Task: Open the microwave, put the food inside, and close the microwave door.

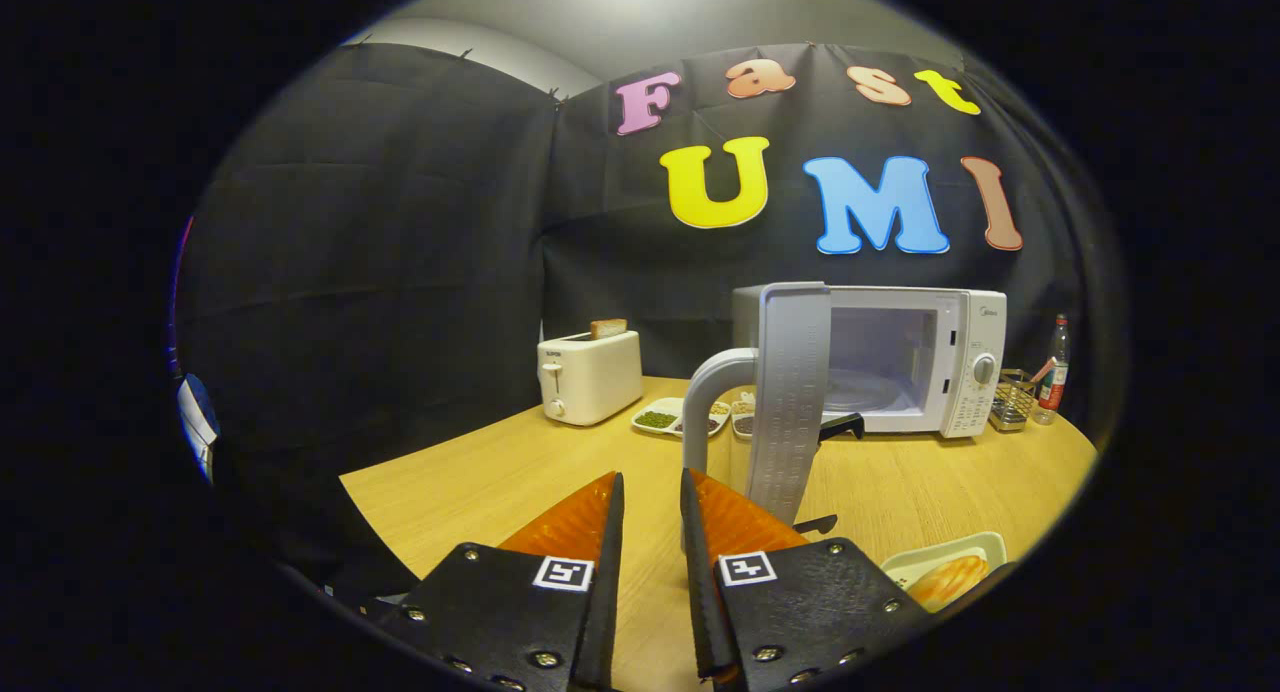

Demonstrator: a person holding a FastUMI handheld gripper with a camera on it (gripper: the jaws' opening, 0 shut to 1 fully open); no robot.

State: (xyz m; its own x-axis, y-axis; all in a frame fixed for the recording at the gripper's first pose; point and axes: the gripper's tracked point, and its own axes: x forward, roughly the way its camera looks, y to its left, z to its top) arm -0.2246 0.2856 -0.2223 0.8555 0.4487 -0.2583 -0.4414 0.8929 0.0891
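1. The microwave stands at the back of the counter, and its door hangs wide open, edge-on to the tongs, with the curved handle on the near side.
2. The tongs hover low over the counter, fingers set narrow with a slim gap between them and nothing held; the door handle sits just ahead of them.
3. The food, something golden on a pale plate, lies on the counter in front of the microwave, just beside the tongs and nearer than the door.
4. Opening looks done, so the judgement is that loading comes next: spread the fingers wider, take the plate by its rim, keep it level.
5. The swung-out door is the obstacle. It stands between the tongs and the cavity, so the carry should probably go round its free edge.
6. Beside the microwave sit a toaster with bread in it and small dishes; a wire basket and bottle flank its far side.
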